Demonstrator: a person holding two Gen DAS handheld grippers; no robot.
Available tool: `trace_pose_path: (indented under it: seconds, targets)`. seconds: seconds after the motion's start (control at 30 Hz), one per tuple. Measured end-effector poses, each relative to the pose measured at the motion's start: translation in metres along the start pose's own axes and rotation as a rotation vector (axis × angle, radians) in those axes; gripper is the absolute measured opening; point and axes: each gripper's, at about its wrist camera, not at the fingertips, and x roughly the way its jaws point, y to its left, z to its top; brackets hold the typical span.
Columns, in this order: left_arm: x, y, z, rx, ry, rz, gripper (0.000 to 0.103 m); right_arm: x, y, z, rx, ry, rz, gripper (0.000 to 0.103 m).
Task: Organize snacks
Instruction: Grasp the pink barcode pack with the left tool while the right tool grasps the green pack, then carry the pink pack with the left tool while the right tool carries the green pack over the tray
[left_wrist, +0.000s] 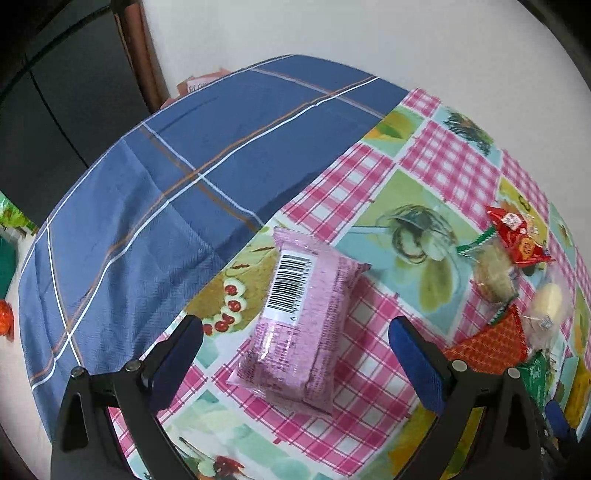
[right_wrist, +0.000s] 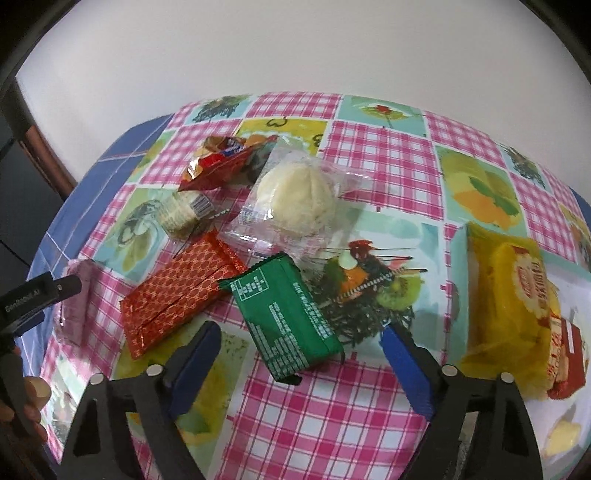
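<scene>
Pink packet (left_wrist: 295, 317) flat, barcode up; green packet (right_wrist: 284, 314) print-side up.

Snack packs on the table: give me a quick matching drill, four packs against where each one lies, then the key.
Column 1
1. pink pack
2. green pack
3. yellow pack
4. orange-red patterned pack

Column 2
A. far right in the right wrist view
B. between the left gripper fingers, barcode up
C. between the right gripper fingers
D. just left of the green pack, touching it

Pairs: 1-B, 2-C, 3-A, 4-D
</scene>
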Motion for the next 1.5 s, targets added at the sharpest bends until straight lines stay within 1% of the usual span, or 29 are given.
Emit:
trace_pose_path:
  seconds: [0.07, 0.13, 0.17, 0.23, 0.27, 0.3, 0.33, 0.37, 0.43, 0.53, 0.67, 0.83, 1.1, 1.5]
  targets:
    - [0.004, 0.004, 0.002, -0.008, 0.012, -0.001, 0.093, 0.004, 0.003, 0.001, -0.011, 0.004, -0.005, 0.082]
    - [0.006, 0.006, 0.003, -0.008, 0.018, 0.003, 0.081, 0.008, 0.005, 0.002, -0.016, 0.006, -0.005, 0.074]
    - [0.007, 0.007, 0.003, -0.006, 0.022, 0.003, 0.079, 0.009, 0.005, 0.003, -0.016, 0.007, -0.002, 0.073]
    - [0.008, 0.008, 0.004, -0.006, 0.03, -0.004, 0.067, 0.011, 0.006, 0.004, -0.017, 0.007, 0.004, 0.064]
    - [0.009, 0.007, 0.004, -0.003, 0.033, -0.006, 0.063, 0.011, 0.007, 0.005, -0.019, 0.007, 0.008, 0.061]
    - [0.009, 0.006, 0.004, 0.002, 0.036, -0.008, 0.056, 0.011, 0.008, 0.005, -0.023, 0.008, 0.01, 0.058]
    - [0.01, 0.005, 0.004, 0.006, 0.04, -0.012, 0.052, 0.011, 0.009, 0.005, -0.026, 0.009, 0.011, 0.055]
    - [0.01, 0.005, 0.004, 0.006, 0.043, -0.015, 0.051, 0.011, 0.01, 0.005, -0.03, 0.011, 0.016, 0.052]
    - [0.01, 0.004, 0.004, 0.008, 0.048, -0.025, 0.043, 0.011, 0.011, 0.004, -0.031, 0.018, 0.022, 0.046]
    - [0.006, 0.003, 0.005, 0.009, 0.045, -0.047, 0.04, 0.009, 0.011, 0.002, -0.03, 0.025, 0.025, 0.042]
    - [0.002, 0.004, 0.006, 0.002, 0.049, -0.081, 0.039, 0.004, 0.007, -0.002, -0.005, 0.035, 0.024, 0.042]
    - [-0.017, -0.001, 0.006, 0.011, 0.016, -0.111, 0.039, -0.008, -0.001, -0.006, 0.045, 0.038, 0.032, 0.042]
    - [-0.055, -0.034, 0.0, 0.091, -0.04, -0.171, 0.039, -0.04, -0.011, -0.01, 0.079, 0.015, 0.021, 0.042]
    - [-0.086, -0.084, -0.021, 0.2, -0.06, -0.252, 0.039, -0.078, -0.039, -0.017, 0.135, 0.006, -0.027, 0.042]
